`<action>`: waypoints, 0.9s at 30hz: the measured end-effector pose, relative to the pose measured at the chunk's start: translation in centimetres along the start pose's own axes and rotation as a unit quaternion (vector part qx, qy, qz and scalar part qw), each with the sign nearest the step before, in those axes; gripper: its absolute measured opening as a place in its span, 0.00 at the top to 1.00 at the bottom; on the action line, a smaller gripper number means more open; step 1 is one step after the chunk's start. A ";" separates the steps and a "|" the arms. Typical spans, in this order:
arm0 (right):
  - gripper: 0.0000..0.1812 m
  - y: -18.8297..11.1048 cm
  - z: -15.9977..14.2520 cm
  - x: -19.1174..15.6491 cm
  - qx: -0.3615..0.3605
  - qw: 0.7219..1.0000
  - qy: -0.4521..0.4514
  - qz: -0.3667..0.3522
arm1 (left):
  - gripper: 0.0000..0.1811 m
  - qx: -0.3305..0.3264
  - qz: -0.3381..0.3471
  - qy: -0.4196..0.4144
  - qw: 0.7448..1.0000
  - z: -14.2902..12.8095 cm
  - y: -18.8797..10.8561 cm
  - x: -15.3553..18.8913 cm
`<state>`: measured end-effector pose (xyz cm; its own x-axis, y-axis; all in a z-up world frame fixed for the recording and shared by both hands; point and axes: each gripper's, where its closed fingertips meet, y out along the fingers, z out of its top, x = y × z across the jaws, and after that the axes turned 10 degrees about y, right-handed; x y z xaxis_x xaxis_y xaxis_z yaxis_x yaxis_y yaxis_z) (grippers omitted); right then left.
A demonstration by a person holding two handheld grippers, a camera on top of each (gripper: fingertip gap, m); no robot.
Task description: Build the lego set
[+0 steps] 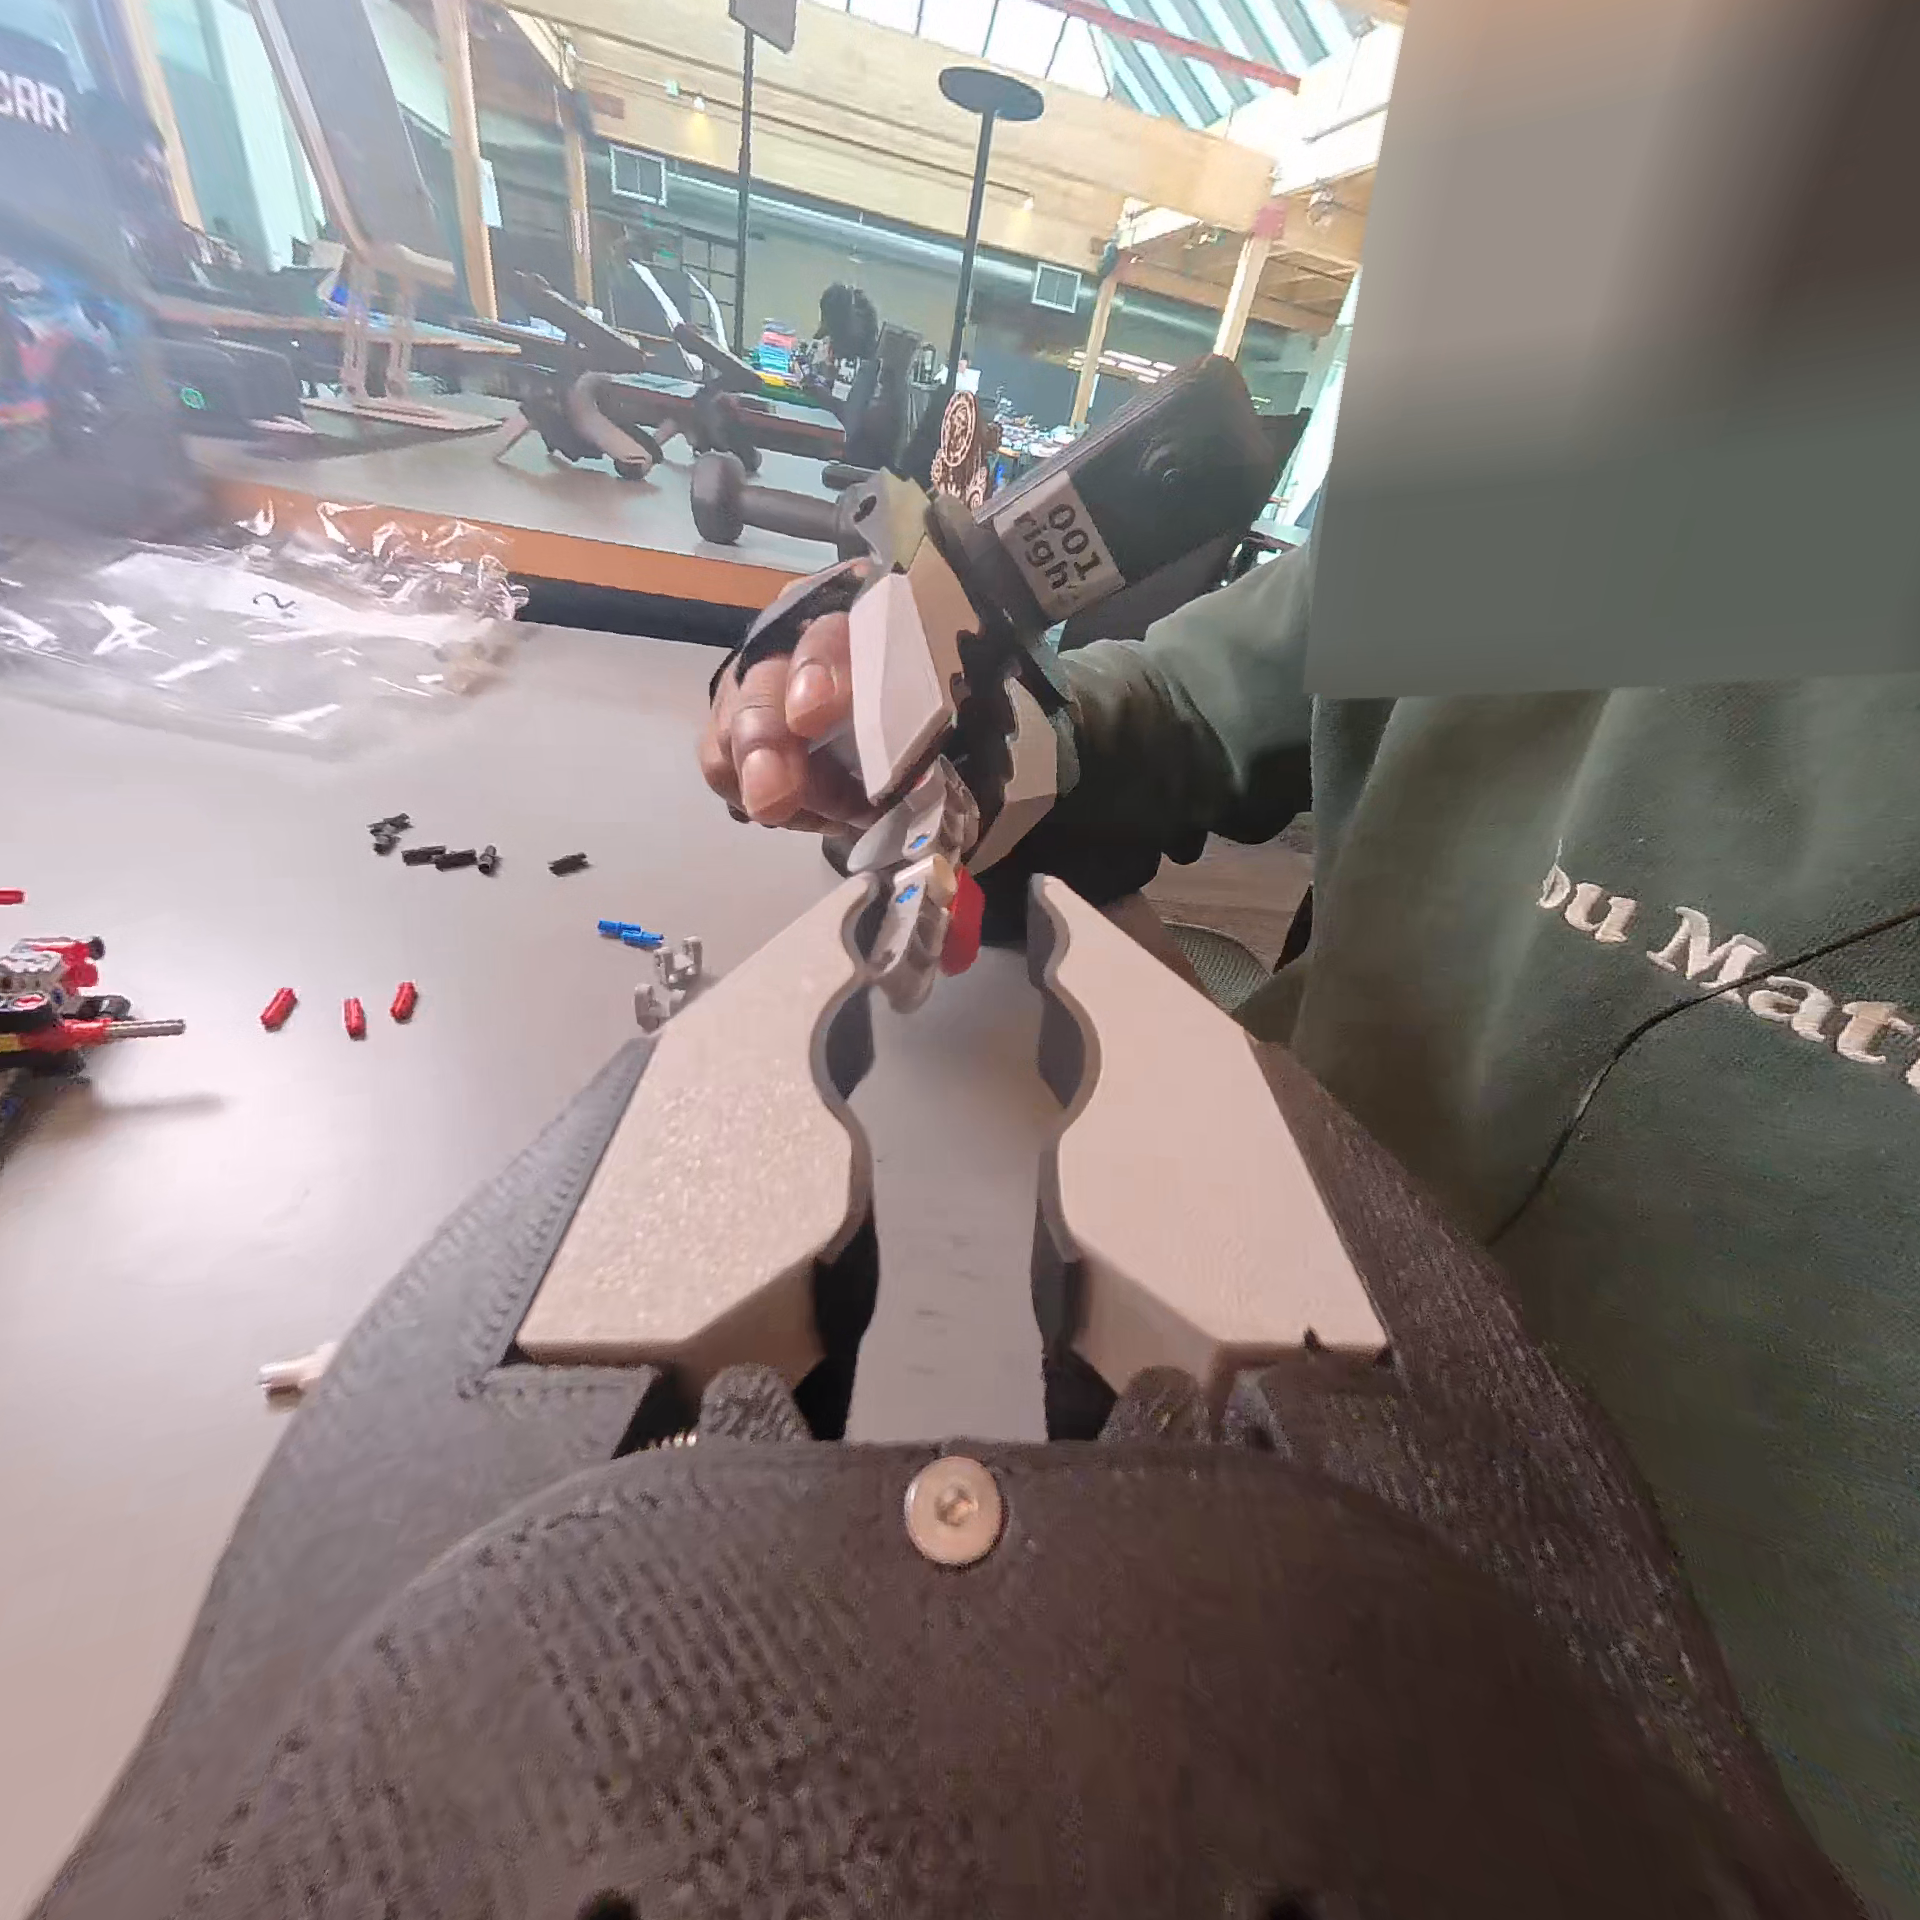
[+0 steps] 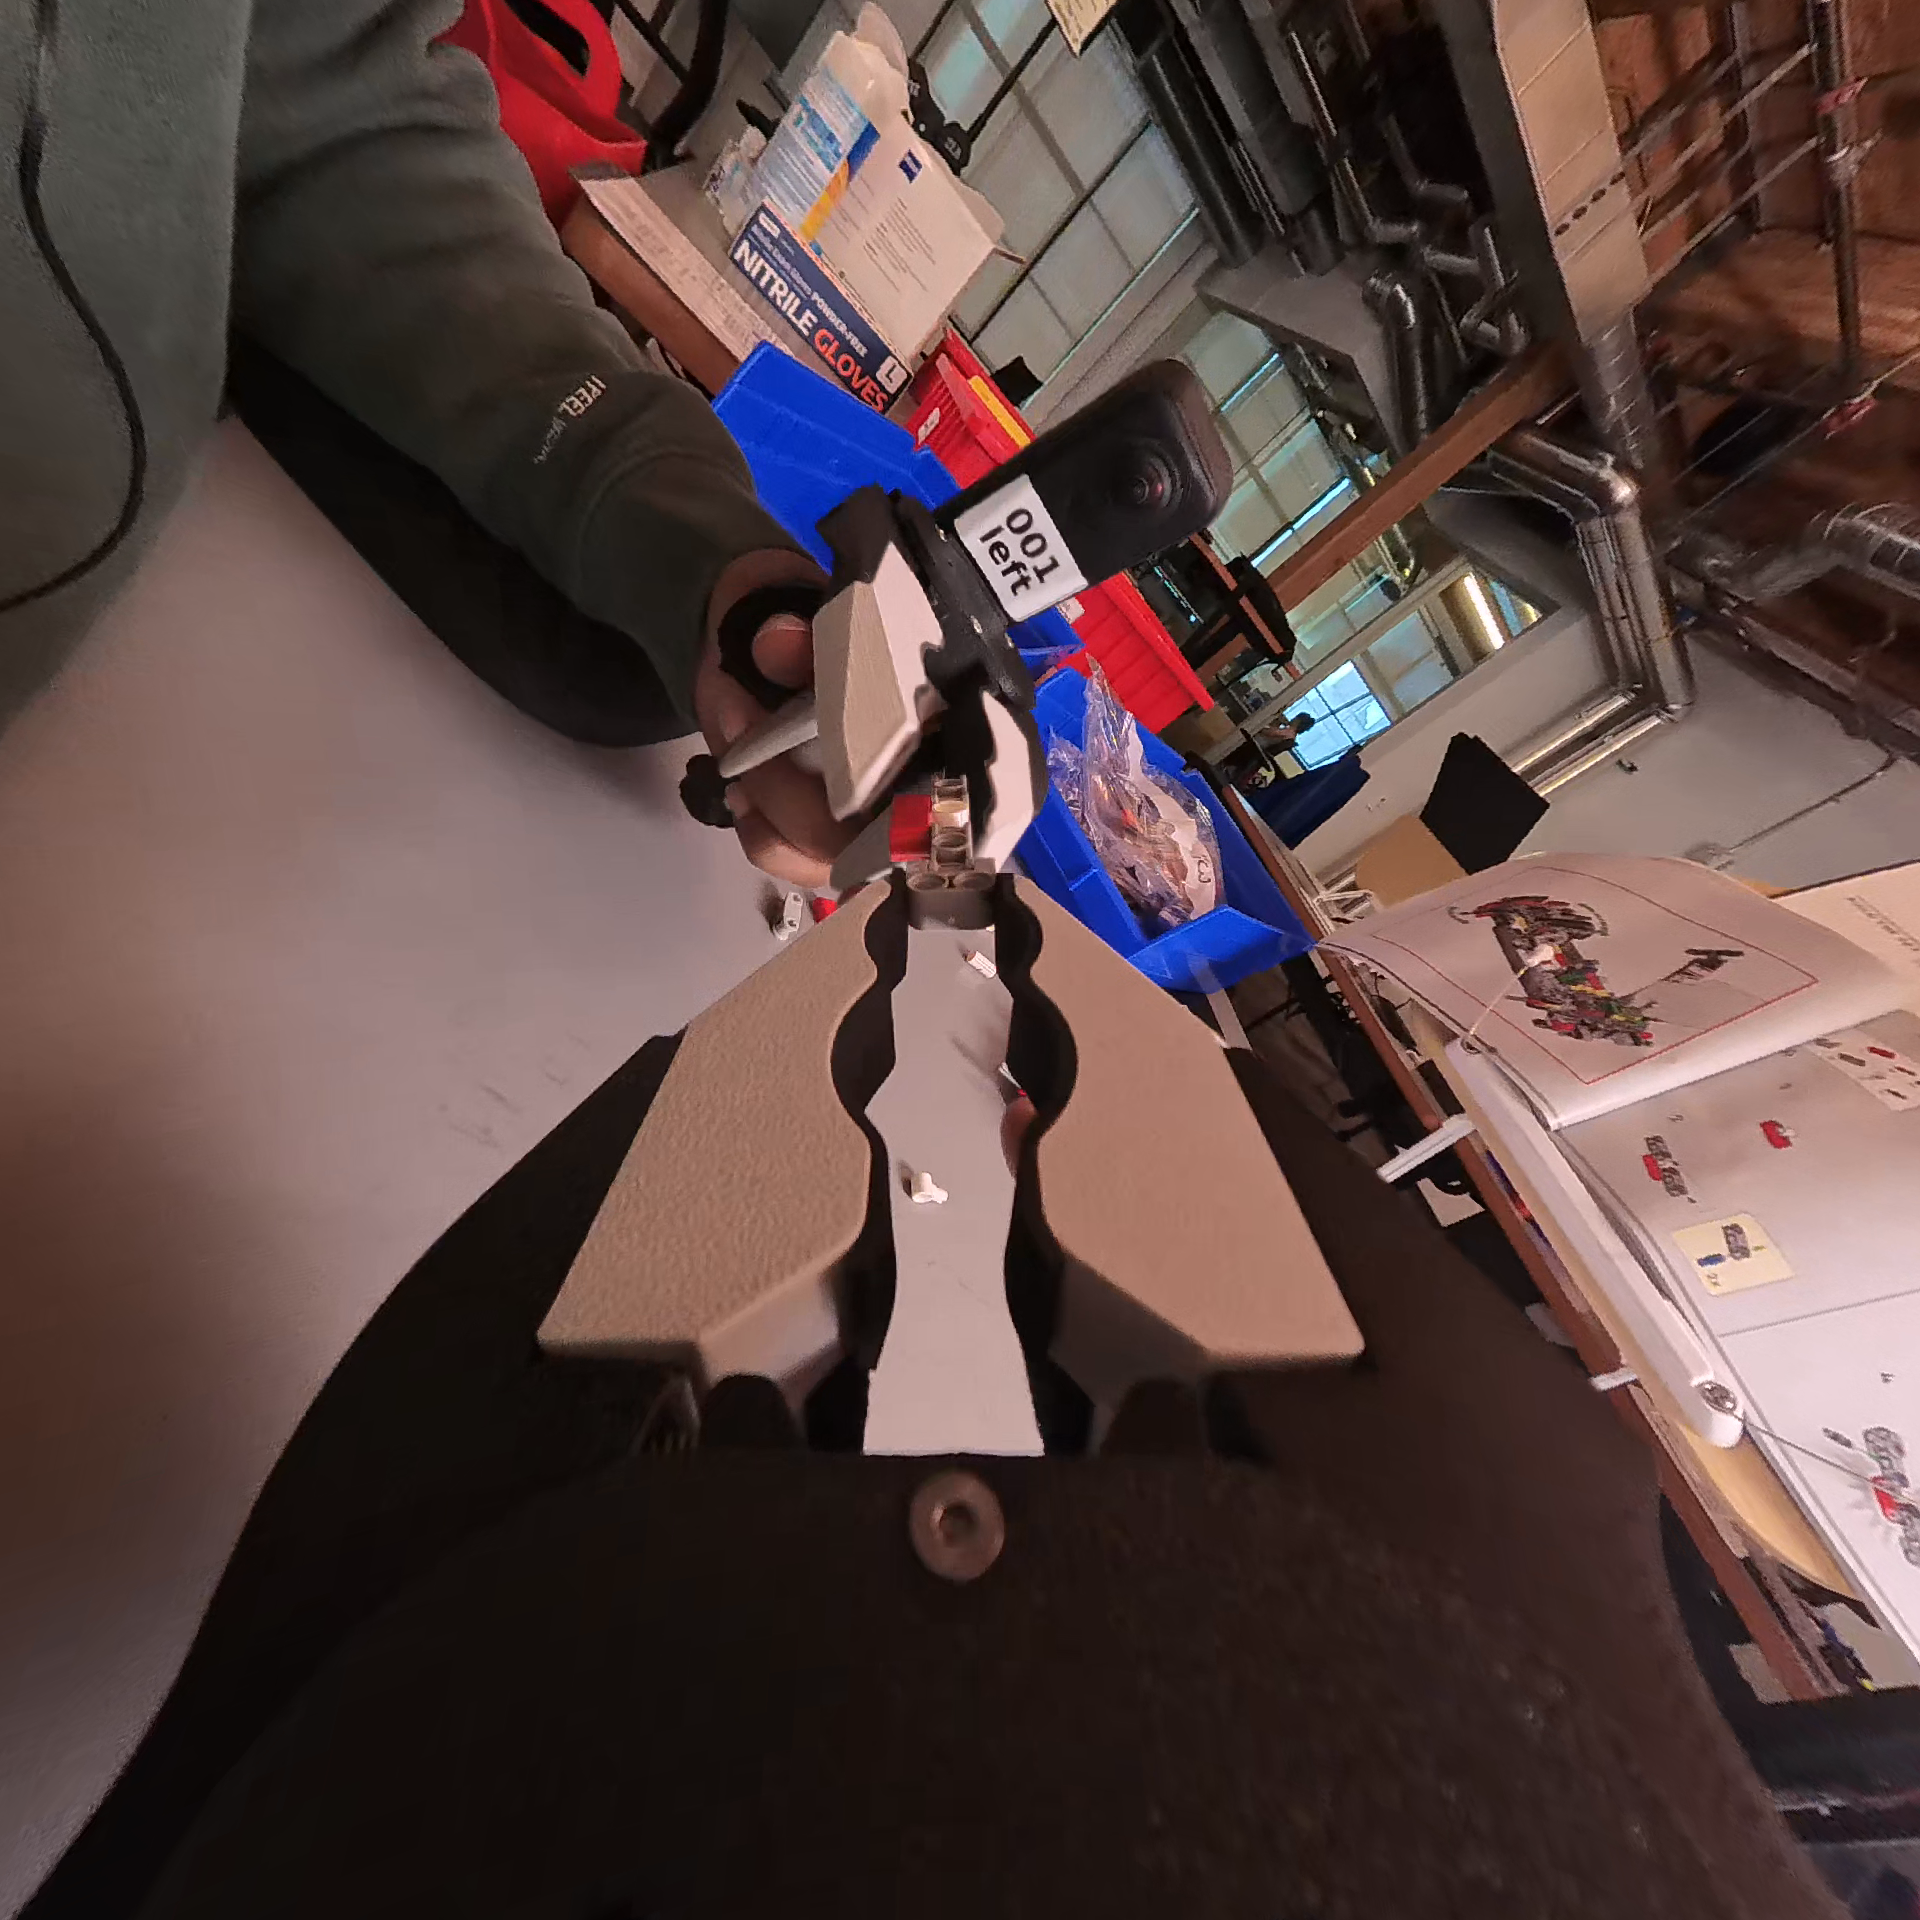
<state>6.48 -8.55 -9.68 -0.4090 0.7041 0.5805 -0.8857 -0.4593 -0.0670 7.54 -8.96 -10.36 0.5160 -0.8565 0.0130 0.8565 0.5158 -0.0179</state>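
The lego sub-assembly (image 1: pixel 914 935), a small grey piece carrying blue pins, a tan pin and a red part, is hanging in the air above the table (image 1: pixel 312 1195), right where the two grippers are meeting tip to tip. The right gripper (image 2: pixel 948 899) is pinching its grey holed end between its fingertips. The left gripper (image 1: pixel 940 914) is bracketing the red end with jaws set slightly apart, one finger touching it; whether the other is bearing on it, I cannot tell. To do this well, the left jaws should probably be closing squarely on the red end before any push, keeping both grippers on one line so the pins are not being levered sideways. Farther out, red pins (image 1: pixel 348 1008), black pins (image 1: pixel 447 854) and a partly built model (image 1: pixel 52 997) are lying ready, and the instruction booklet (image 2: pixel 1621 987) is lying open beyond.
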 end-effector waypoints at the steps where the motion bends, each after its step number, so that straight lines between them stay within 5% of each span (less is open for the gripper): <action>1: 0.92 0.0 0.0 -0.1 -0.001 1.000 -0.004 0.001 | 0.89 -0.001 0.001 -0.007 1.000 -0.1 0.1 -0.1; 6: 0.92 0.2 -1.0 0.1 -0.022 1.000 0.005 -0.007 | 0.94 -0.009 0.013 -0.026 1.000 -0.5 0.0 -0.8; 12: 0.83 -0.3 -2.0 0.9 -0.008 0.965 0.257 0.059 | 0.97 -0.064 0.080 0.095 0.990 -1.1 -0.7 -1.9; 18: 0.87 0.2 -2.2 0.0 -0.019 0.946 0.313 0.083 | 0.97 -0.103 0.110 0.180 0.972 -1.7 -0.5 -2.1; 27: 0.84 0.4 -1.8 -0.5 0.001 0.778 0.598 0.192 | 0.97 -0.121 0.141 0.323 0.928 -1.2 -0.3 -1.6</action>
<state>5.92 -8.06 -11.48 -0.5570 0.5141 -0.6523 -0.6474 -0.7607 -0.0468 6.45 -7.71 -11.60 0.5388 -0.5627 -0.6270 0.6214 0.7680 -0.1552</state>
